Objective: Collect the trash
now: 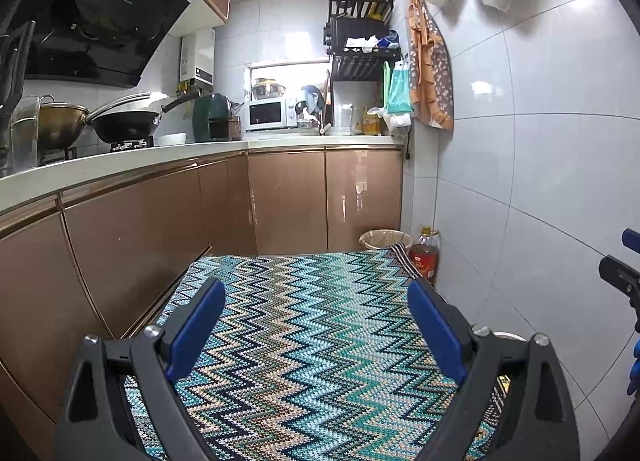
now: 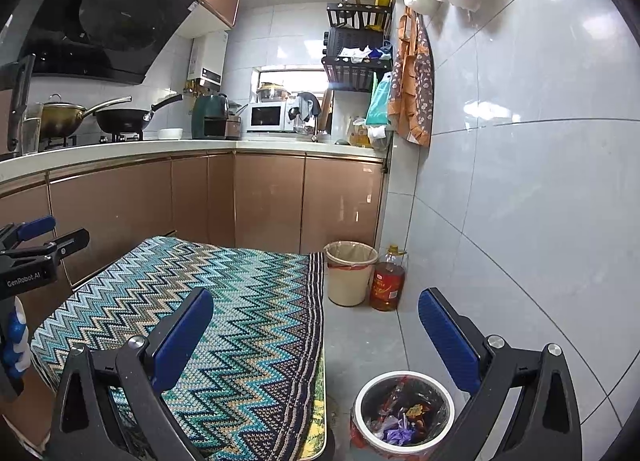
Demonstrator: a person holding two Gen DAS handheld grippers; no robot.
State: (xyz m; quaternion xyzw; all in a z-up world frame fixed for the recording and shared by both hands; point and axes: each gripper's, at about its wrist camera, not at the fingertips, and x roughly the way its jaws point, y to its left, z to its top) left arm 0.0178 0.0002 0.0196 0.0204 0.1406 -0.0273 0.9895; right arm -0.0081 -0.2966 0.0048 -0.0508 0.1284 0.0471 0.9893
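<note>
A round white bin (image 2: 404,415) full of wrappers and scraps stands on the floor low in the right wrist view, between my right fingers and below them. My right gripper (image 2: 318,331) is open and holds nothing. A second bin (image 2: 351,273), cream with a plastic liner, stands by the far cabinets; its rim (image 1: 385,239) shows past the table's end in the left wrist view. My left gripper (image 1: 316,325) is open and empty above a table covered in zigzag cloth (image 1: 304,341). That left gripper (image 2: 36,253) also shows at the left edge of the right wrist view.
A bottle of cooking oil (image 2: 388,279) stands beside the cream bin against the tiled wall (image 2: 520,201). Brown cabinets (image 1: 160,229) and a counter with pans, a microwave (image 1: 266,113) and a rack run along the left and back. The cloth-covered table (image 2: 224,321) fills the aisle's left.
</note>
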